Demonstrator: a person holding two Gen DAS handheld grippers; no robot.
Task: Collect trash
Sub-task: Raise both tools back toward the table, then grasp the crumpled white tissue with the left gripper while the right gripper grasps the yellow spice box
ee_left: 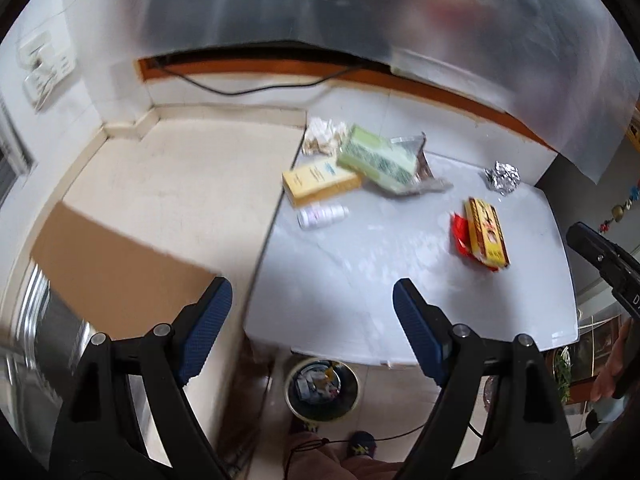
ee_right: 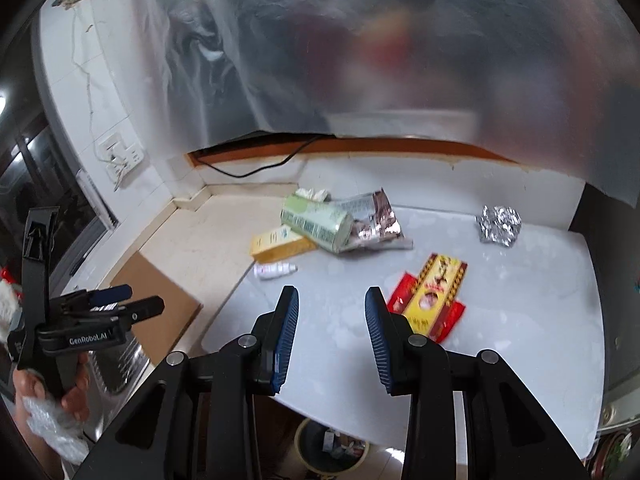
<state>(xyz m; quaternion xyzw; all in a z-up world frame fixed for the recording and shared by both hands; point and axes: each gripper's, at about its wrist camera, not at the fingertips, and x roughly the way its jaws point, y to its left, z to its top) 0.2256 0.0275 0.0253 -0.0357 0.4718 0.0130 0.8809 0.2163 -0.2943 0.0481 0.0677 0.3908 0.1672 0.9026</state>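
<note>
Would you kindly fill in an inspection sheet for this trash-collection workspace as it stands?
Surface: white table top beside a beige counter; neither looks wet or broken.
Job's things: green box lying over a yellow box and a foil bag; small white bottle; red-yellow packet; foil ball; crumpled tissue. Bin on the floor already holds trash.
Clutter: cardboard sheet on the counter.
Grippers: left gripper open, empty; right gripper open, empty.
Cables: black cable along the back wall.
Surroundings: plastic sheet hanging behind; wall sockets.
</note>
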